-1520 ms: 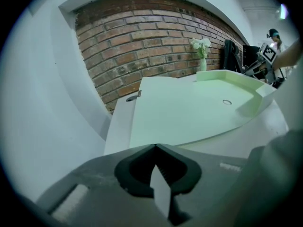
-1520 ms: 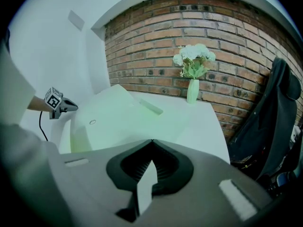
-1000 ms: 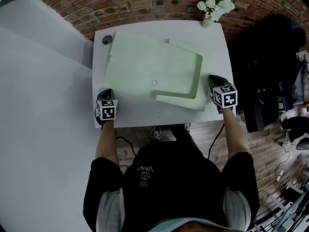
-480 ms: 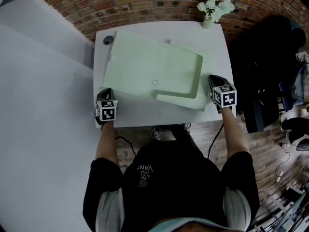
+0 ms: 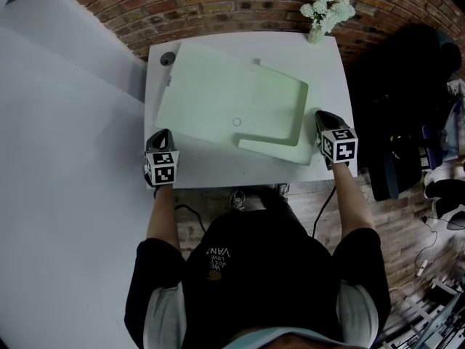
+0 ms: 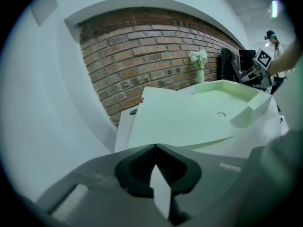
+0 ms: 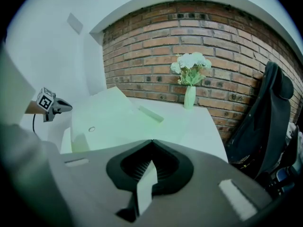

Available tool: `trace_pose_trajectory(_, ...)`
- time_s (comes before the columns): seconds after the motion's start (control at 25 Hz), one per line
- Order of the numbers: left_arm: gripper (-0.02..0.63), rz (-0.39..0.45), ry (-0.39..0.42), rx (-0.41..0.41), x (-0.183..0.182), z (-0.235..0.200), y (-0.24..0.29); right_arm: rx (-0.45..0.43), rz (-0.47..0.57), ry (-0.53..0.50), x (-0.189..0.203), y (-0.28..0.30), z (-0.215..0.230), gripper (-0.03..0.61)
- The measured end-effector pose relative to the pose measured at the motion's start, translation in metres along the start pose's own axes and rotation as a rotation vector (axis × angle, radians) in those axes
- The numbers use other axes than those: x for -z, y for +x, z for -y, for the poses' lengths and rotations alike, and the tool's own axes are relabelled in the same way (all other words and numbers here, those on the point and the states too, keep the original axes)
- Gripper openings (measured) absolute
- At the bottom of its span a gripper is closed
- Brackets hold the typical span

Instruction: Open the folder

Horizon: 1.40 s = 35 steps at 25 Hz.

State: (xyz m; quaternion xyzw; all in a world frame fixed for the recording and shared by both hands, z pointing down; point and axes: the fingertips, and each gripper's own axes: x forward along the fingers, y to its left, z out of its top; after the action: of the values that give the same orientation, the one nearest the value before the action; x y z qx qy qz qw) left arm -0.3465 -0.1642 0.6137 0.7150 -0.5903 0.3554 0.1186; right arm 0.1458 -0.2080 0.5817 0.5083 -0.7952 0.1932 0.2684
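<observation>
Left tool (image 5: 161, 134) and right tool (image 5: 320, 116), pressed together and empty, flank the folder (image 5: 225, 97), seemingly poised to open it.

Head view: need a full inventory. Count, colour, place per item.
table: one, white, against the brick wall
folder: one, pale green, flat on the table, covering most of it
vase of flowers: one, white blooms, far right corner of the table
round fitting: one, dark, far left corner of the table
brick wall: one, red-brown, behind the table
chair: one, black, right of the table
left gripper: one, black, jaws shut, near left edge of the table
right gripper: one, black, jaws shut, beside the folder's near right corner
</observation>
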Motion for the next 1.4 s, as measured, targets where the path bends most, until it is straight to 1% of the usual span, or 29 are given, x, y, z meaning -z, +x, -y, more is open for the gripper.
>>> trace_pose_trajectory(0.28,0.0,0.063,0.027,-0.004,-0.015,0.0,-0.012,0.002,0.017,0.008,0.001,-0.006,-0.007,0.0)
trace_pose_trajectory(0.4,0.0,0.085,0.052,-0.004,-0.027,0.0,-0.021,0.002,0.031,0.013,0.0,-0.01,-0.011,-0.001)
trace_pose_trajectory(0.8,0.0,0.174,0.068,0.005,-0.048,0.004,-0.039,-0.003,0.085,0.017,-0.009,-0.025,-0.026,-0.002)
trace_pose_trajectory(1.12,-0.001,0.225,0.076,0.013,-0.061,0.006,-0.053,0.007,0.106,0.039,-0.005,-0.039,-0.029,-0.002)
trace_pose_trajectory(1.4,0.0,0.278,0.087,0.031,-0.073,0.01,-0.062,0.003,0.156,0.051,-0.012,-0.051,-0.043,-0.002)
